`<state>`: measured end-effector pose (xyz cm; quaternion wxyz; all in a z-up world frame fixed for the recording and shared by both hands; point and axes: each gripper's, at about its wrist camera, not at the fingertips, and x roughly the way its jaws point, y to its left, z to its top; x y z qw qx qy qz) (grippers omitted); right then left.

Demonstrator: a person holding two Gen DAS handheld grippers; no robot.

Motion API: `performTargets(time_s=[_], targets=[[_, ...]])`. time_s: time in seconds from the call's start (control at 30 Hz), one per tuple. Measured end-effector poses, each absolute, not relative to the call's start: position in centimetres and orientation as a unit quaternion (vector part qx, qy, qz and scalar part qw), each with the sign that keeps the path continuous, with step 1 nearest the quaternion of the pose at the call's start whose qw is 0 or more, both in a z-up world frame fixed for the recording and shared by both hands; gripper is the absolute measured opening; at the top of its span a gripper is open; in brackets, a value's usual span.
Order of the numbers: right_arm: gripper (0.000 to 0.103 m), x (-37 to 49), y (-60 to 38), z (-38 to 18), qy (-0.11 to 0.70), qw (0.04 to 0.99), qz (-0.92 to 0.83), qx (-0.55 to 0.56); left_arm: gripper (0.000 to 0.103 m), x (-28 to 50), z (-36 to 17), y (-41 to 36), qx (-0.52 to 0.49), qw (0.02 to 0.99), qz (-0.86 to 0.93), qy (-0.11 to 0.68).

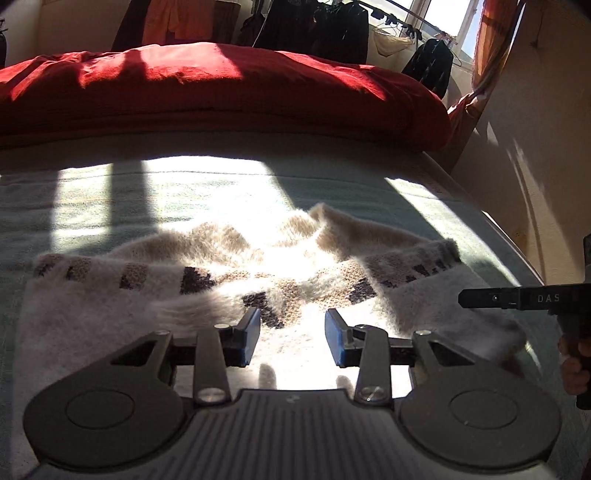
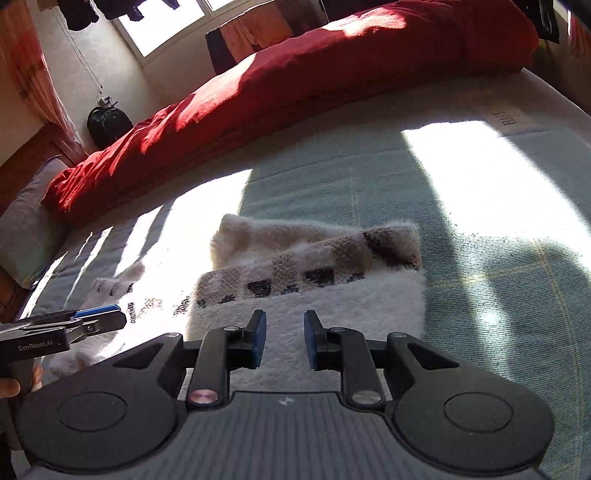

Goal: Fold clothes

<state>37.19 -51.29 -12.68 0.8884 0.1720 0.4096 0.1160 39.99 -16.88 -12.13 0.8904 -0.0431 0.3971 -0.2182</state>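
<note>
A bedroom in a home, sunlit. Shown by a bed (image 2: 369, 192) under a pale green cover, with a red duvet (image 1: 221, 88) bunched along its far edge. Beyond that, clothes on hangers (image 1: 332, 26) near a window (image 2: 162, 26) with orange curtains (image 1: 491, 40).

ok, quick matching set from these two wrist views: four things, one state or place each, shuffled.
Things:
1. sweater
2. red duvet
3. left gripper
4. dark clothes

States:
A. hanging by the window
B. bunched along the far side of the bed
C. jaws apart, nothing between them
D. lying partly folded, sleeve across the body

Pairs: 1-D, 2-B, 3-C, 4-A
</note>
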Motion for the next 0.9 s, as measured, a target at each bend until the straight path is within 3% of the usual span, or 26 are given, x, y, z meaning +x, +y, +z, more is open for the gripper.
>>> performTargets(time_s=[0.13,0.37,0.43,0.57,0.8,0.9], targets=[[0.034,36.1,-49.8,-13.7,0.411,0.897,0.108,0.119,0.042,39.0,-13.9,-15.3,-0.013,0.89,-0.204,0.408],[0.038,35.1,-46.8,-10.8,0.377,0.913,0.124,0.095,0.042,37.6,-12.0,-15.4,-0.012,0.896,-0.233,0.379],[0.044,35.3,-45.3,-10.7,0.381,0.911,0.137,0.082,0.043,37.7,-12.7,-15.7,-0.003,0.889,-0.233,0.394],[0.047,35.3,-43.7,-12.9,0.416,0.897,0.137,0.052,0.044,37.4,-13.9,-14.9,-0.008,0.889,-0.229,0.396],[0.05,32.6,-42.8,-11.3,0.373,0.916,0.148,0.014,0.043,36.7,-12.6,-15.8,-0.006,0.895,-0.231,0.382],[0.051,32.7,-41.7,-12.4,0.393,0.908,0.142,-0.011,0.046,36.7,-13.7,-16.6,0.018,0.893,-0.223,0.39]])
